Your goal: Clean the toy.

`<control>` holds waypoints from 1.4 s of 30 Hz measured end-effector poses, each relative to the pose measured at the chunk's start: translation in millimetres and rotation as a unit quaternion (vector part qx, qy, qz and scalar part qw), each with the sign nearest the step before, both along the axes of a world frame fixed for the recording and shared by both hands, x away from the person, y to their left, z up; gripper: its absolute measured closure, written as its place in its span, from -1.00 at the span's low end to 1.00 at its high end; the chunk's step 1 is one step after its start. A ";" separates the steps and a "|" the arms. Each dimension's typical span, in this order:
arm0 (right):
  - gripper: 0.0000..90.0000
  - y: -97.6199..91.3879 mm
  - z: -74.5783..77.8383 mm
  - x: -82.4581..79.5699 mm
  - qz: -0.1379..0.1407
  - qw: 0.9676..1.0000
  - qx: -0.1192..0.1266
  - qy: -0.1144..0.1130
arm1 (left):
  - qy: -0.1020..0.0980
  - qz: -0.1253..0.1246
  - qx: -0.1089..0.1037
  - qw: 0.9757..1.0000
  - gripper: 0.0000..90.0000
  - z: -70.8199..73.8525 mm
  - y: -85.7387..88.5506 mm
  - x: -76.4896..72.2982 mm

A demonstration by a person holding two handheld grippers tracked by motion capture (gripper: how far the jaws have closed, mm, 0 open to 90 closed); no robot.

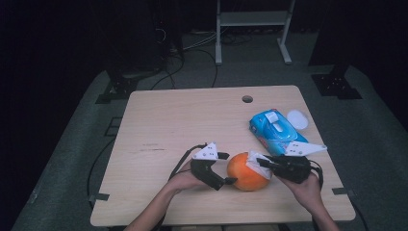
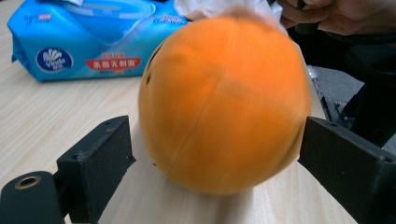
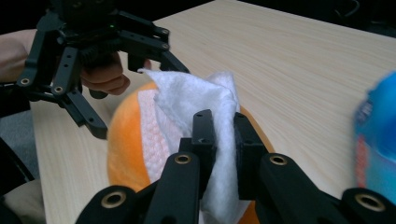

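Orange ball (image 2: pixel 224 102) is motion-blurred in the left gripper view, top hidden under the white wipe (image 3: pixel 196 107). Wipes pack (image 3: pixel 376 135) blurred and cut off by the right edge in the right gripper view; its label text is too small to read.

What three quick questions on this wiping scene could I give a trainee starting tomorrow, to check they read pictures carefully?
1. True or false: the right tongs are shut on the crumpled white wet wipe.
2. What does the wipe rest against? A) the blue plastic pack of wipes B) the round orange ball-like fruit C) the bare light wooden table
3. How do the left tongs stand relative to the orange fruit?

Key:
1. True.
2. B.
3. Open, one jaw on each side of the fruit; the left jaw stands clear of it, and contact at the right jaw is hard to judge.
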State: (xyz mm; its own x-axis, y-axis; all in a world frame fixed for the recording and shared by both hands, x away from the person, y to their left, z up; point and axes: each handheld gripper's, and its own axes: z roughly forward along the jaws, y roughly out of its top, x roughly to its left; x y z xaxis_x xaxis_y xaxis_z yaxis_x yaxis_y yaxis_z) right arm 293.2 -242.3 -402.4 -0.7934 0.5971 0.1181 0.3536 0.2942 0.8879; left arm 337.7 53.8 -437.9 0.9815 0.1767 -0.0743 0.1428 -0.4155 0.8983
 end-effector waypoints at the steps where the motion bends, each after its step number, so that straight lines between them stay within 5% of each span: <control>1: 0.81 -6.2 -1.3 0.2 -0.007 1.000 0.004 0.003 | -0.002 -0.005 -0.004 1.000 -0.80 -1.3 -1.7 2.2; 6: 0.80 -33.1 -10.1 3.1 -0.038 0.999 0.027 0.025 | -0.017 -0.040 -0.006 0.999 -0.80 -7.7 -21.0 8.7; 11: 0.81 -34.5 -11.5 3.7 -0.040 0.998 0.038 0.031 | -0.036 -0.049 0.001 0.998 -0.67 -7.6 -36.2 6.7; 16: 0.81 -30.5 -0.3 5.6 -0.041 0.998 0.041 0.018 | -0.046 -0.031 -0.019 0.998 -0.42 12.8 -24.8 2.3; 20: 0.81 -19.1 9.2 11.9 -0.025 0.997 0.066 0.012 | -0.063 -0.018 -0.002 0.998 -0.41 39.8 -6.5 -3.7; 27: 0.81 17.6 5.5 26.8 0.012 0.997 0.073 0.027 | -0.047 0.003 0.019 0.999 -0.41 52.2 28.7 -11.0; 33: 0.81 38.4 -19.1 38.3 0.022 0.997 0.051 0.062 | -0.018 0.021 0.025 0.999 -0.49 25.2 43.5 -4.1; 35: 0.81 39.9 -23.9 40.5 0.024 0.996 0.052 0.069 | -0.006 0.029 0.009 1.000 -0.46 17.3 46.6 -1.6; 37: 0.81 37.2 -22.6 41.7 0.022 0.996 0.055 0.065 | 0.005 0.051 0.007 0.999 -0.38 14.5 48.4 0.9; 42: 0.81 36.4 -14.4 38.0 0.030 0.996 0.072 0.050 | 0.014 0.058 0.007 0.998 -0.37 14.7 47.0 2.9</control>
